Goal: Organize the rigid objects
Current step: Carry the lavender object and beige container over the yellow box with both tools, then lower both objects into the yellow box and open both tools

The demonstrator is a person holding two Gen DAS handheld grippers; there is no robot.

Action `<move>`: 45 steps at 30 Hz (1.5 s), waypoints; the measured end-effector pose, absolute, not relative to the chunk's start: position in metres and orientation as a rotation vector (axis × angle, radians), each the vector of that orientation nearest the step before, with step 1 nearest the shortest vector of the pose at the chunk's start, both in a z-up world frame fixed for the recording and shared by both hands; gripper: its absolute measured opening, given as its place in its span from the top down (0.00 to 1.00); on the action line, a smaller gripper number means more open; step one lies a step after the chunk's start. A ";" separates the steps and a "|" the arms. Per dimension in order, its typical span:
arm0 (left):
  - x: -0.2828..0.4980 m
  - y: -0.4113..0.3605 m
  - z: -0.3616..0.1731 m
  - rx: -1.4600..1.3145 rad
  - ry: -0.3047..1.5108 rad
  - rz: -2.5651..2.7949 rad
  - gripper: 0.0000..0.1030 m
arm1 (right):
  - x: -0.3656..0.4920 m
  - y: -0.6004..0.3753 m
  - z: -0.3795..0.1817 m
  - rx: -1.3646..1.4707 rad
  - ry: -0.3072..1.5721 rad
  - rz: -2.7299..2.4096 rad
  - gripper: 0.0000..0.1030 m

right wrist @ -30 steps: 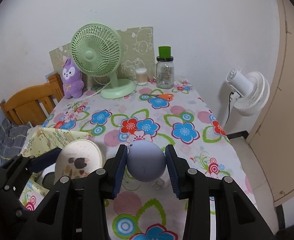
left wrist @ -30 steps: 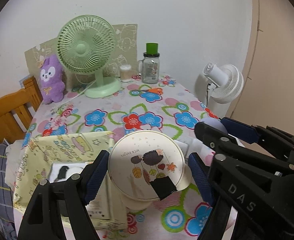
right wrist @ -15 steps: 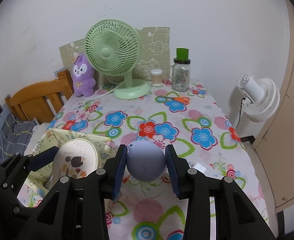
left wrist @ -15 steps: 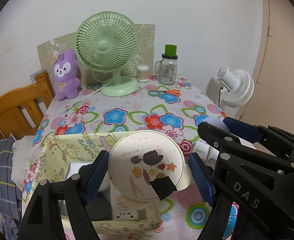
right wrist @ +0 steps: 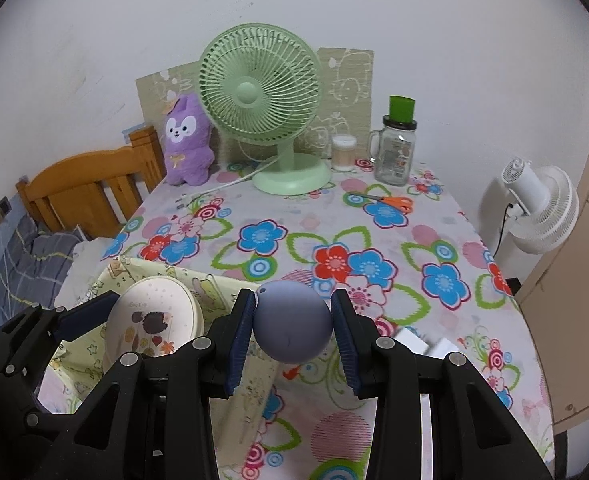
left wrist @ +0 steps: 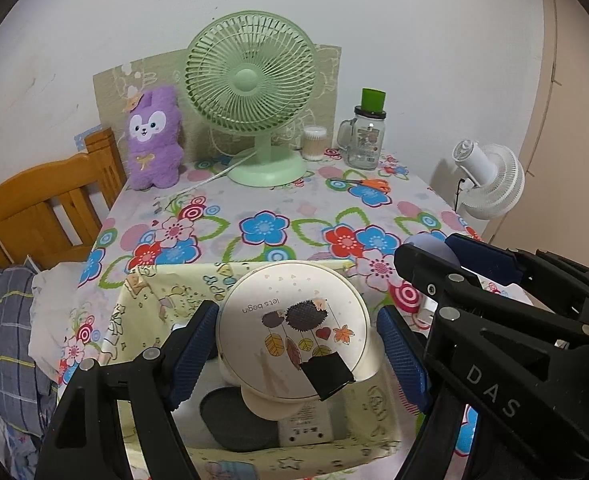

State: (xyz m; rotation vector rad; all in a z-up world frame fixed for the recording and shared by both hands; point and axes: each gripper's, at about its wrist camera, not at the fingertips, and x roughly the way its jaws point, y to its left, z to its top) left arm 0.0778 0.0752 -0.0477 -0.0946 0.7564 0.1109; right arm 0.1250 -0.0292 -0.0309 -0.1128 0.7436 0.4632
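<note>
Both grippers loaded: left gripper clamps the round tin directly over the fabric bin at the table's near-left corner, right gripper grips the purple ball just right of it.

Both cameras ride the handheld grippers at the table's near edge, tilted down and facing the green fan at the far wall. The left view sits close above the yellow fabric box; the right view stands just beside it. Both share fan, box and flowered tablecloth.
</note>
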 end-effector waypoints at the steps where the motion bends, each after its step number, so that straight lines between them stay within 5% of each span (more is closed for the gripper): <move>1: 0.078 0.078 -0.048 -0.095 0.758 0.113 0.21 | 0.125 -0.026 -0.032 -0.115 0.746 0.467 0.59; 45: 0.092 0.141 -0.100 -0.172 0.907 0.184 0.16 | 0.148 0.073 -0.089 -0.237 0.915 0.582 0.59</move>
